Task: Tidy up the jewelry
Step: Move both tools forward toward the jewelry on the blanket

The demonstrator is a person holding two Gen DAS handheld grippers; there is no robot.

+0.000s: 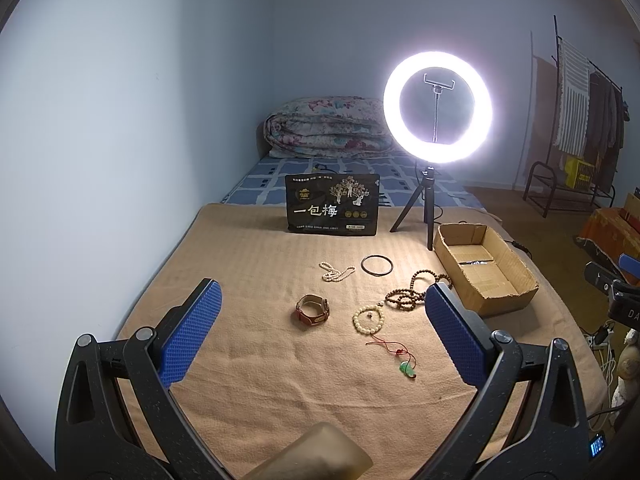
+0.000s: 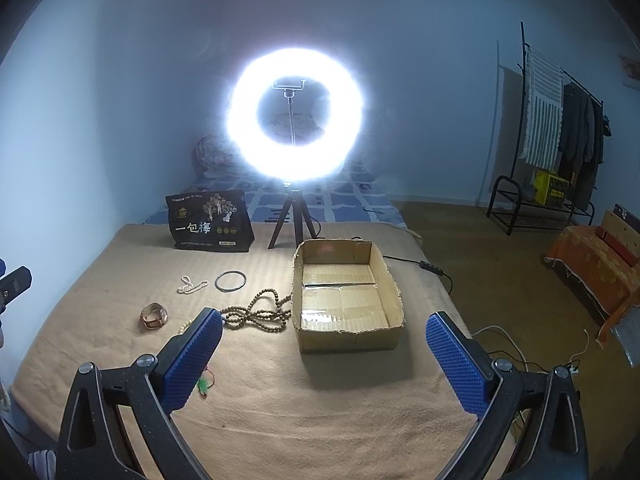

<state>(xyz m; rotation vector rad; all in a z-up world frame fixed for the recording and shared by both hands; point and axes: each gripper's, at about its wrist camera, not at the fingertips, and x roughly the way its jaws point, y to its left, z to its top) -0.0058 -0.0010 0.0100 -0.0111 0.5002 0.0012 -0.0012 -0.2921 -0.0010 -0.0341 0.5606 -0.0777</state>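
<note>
Both tools are empty as I read it: my left hand-held gripper (image 1: 322, 320) hangs with its blue pads spread wide above the peach-coloured blanket (image 1: 280, 392) on the bed, and my right hand-held gripper (image 2: 324, 344) is just as wide, aimed at the open brown cardboard box (image 2: 394, 300).

Nothing lies in the box yet, so I judge the sorting has not begun. The jewellery is scattered left of it. In the left view, the brown leather-strap watch (image 1: 313, 311) sits near centre, the cream bead bracelet (image 1: 370, 319) just at its 3 o'clock, and the green jade pendant on red cord (image 1: 408, 371) at 5 o'clock from the bracelet. The long brown wooden bead strand (image 1: 408, 294) lies touching or nearly touching the box wall; the thin black bangle (image 1: 377, 265) and white pearl string (image 1: 338, 272) sit at 12 o'clock, towards the black snack pouch (image 1: 332, 206).

I would take the wooden strand first with the right tool, pinching a bunched loop, not a single bead, and lift high so the tail clears the rim. The blanket is soft, so I would press lightly to avoid grabbing fabric.

The white ring light on a tripod (image 2: 296, 116) flares badly in the right view. The right tool's left pad covers the bracelet and most of the pendant. A pale translucent object (image 1: 316, 456) at 6 o'clock in the left view is cut off; I cannot identify it.
</note>
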